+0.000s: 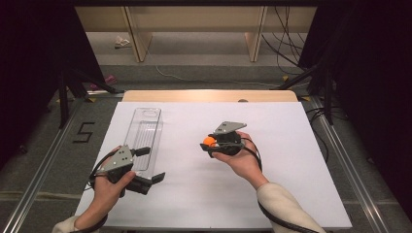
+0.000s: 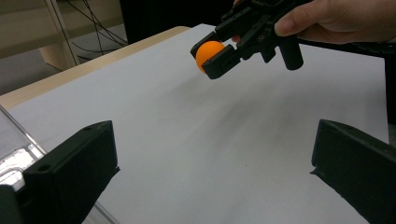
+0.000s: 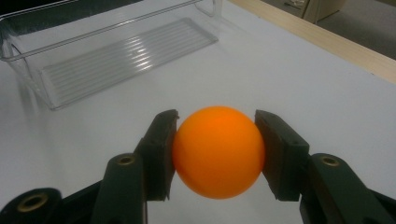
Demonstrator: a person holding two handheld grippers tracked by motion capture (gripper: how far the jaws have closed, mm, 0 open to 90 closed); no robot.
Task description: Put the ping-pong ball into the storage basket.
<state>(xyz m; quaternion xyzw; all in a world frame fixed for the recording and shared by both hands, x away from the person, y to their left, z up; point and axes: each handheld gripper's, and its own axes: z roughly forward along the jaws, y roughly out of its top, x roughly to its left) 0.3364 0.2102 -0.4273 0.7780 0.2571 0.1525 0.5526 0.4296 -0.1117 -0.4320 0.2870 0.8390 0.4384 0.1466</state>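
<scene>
An orange ball [image 3: 218,151] sits pinched between the two black pads of my right gripper [image 3: 215,154], held above the white table. In the high view that right gripper [image 1: 210,144] is near the table's middle with the orange ball [image 1: 210,141] at its tip, pointing left. From the left gripper view the orange ball [image 2: 208,52] and the right gripper [image 2: 215,52] hang in the air at the top. My left gripper [image 1: 151,165] rests at the front left, jaws wide apart with nothing between them, beside a clear plastic tray [image 1: 144,131].
The clear plastic tray [image 3: 112,51] lies lengthwise on the left half of the white table sheet [image 1: 272,170]. A wooden table edge [image 1: 209,95] runs along the far side. Cables and stand legs lie on the floor beyond.
</scene>
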